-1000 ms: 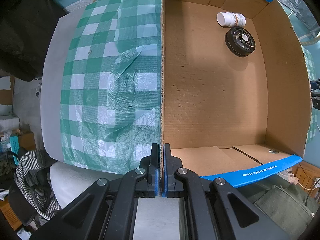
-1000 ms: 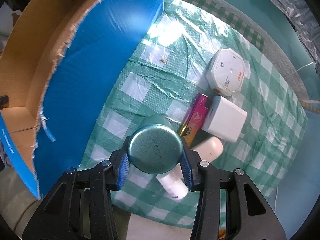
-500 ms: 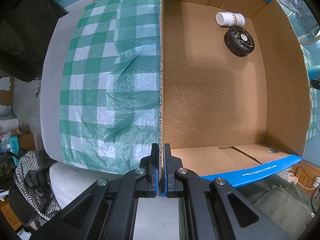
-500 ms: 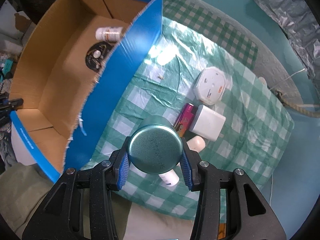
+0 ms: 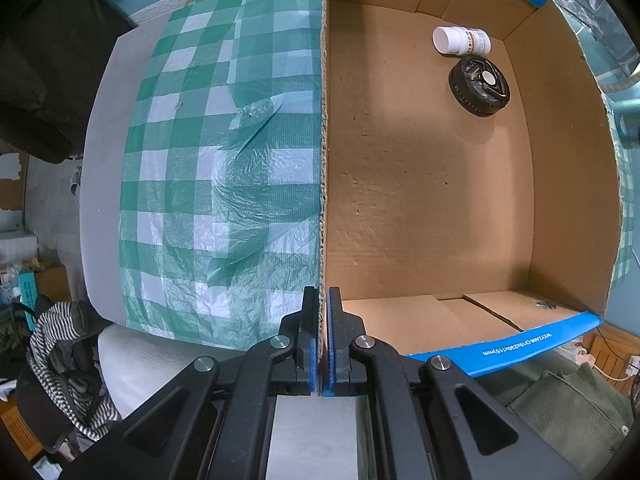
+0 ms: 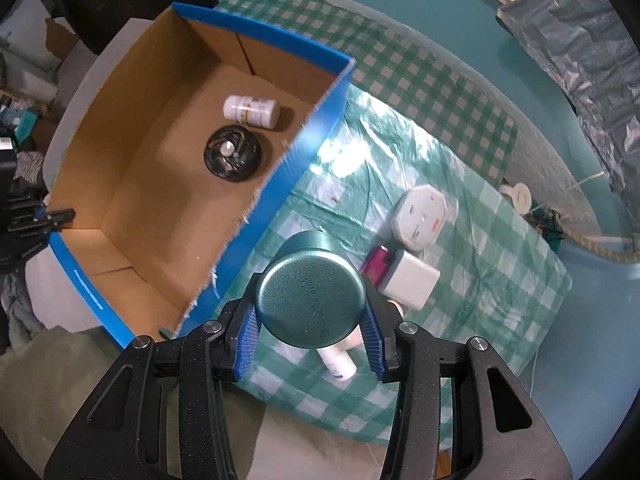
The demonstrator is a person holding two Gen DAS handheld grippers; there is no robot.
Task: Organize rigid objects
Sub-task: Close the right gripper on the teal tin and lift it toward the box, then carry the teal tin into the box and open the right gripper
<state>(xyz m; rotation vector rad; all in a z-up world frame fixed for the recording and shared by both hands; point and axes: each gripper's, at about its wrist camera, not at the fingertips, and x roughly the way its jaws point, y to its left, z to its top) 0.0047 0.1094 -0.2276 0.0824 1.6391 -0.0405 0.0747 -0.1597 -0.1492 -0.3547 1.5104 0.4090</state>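
My right gripper point(image 6: 310, 320) is shut on a teal metal can point(image 6: 310, 298), held high above the checked cloth, right of the blue cardboard box point(image 6: 280, 168). My left gripper point(image 5: 322, 320) is shut on the box's left wall point(image 5: 323, 160) at its near corner. Inside the box lie a white pill bottle point(image 5: 460, 40) and a black round disc point(image 5: 479, 86); both also show in the right wrist view, the bottle point(image 6: 251, 111) and the disc point(image 6: 232, 154). On the cloth lie a white octagonal box point(image 6: 420, 216), a white square box point(image 6: 410, 280), a pink tube point(image 6: 376, 262) and a white bottle point(image 6: 338, 362).
The green checked cloth point(image 5: 224, 184) covers the table left of the box and also to its right point(image 6: 480, 264). A striped garment point(image 5: 64, 344) hangs off the near left. Grey foil wrap point(image 6: 568, 40) stands at the far right. A cord point(image 6: 592, 240) runs by the table's right edge.
My right gripper has risen and pulled back with the can, so the box interior has come into view. My left gripper keeps its hold on the box wall.
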